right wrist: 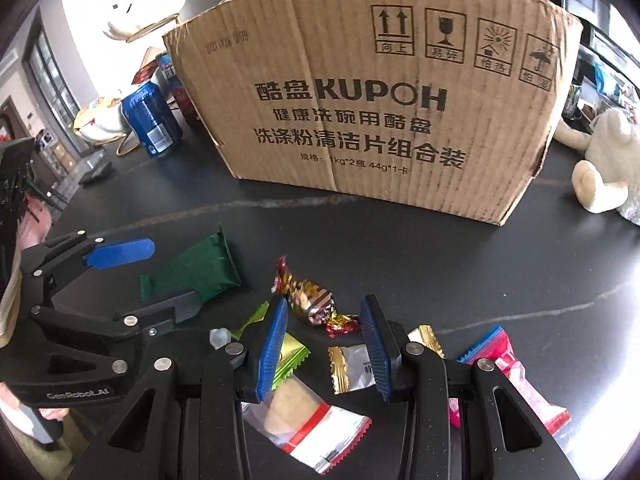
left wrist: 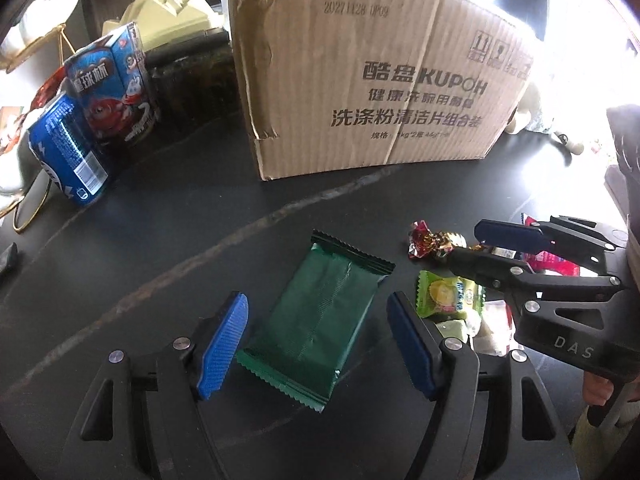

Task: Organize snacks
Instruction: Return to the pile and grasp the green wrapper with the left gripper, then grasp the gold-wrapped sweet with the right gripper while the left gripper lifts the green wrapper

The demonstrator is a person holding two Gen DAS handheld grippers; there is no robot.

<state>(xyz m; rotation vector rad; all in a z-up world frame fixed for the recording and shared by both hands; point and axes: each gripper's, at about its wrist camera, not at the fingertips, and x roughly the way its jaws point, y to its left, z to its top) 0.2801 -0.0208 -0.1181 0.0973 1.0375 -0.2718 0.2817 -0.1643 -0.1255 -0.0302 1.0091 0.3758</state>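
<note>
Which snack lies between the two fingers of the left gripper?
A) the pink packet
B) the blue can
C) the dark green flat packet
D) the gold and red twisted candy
C: in the left wrist view the dark green flat packet lies on the table between the open fingers of the left gripper, not yet pinched.

Left hand-held gripper (left wrist: pixel 316 340) gaping; right hand-held gripper (right wrist: pixel 324 344) narrower (both empty).

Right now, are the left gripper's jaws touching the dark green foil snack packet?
Apart. The left wrist view shows the left gripper straddling the dark green foil snack packet, dark tabletop visible beside both blue pads.
</note>
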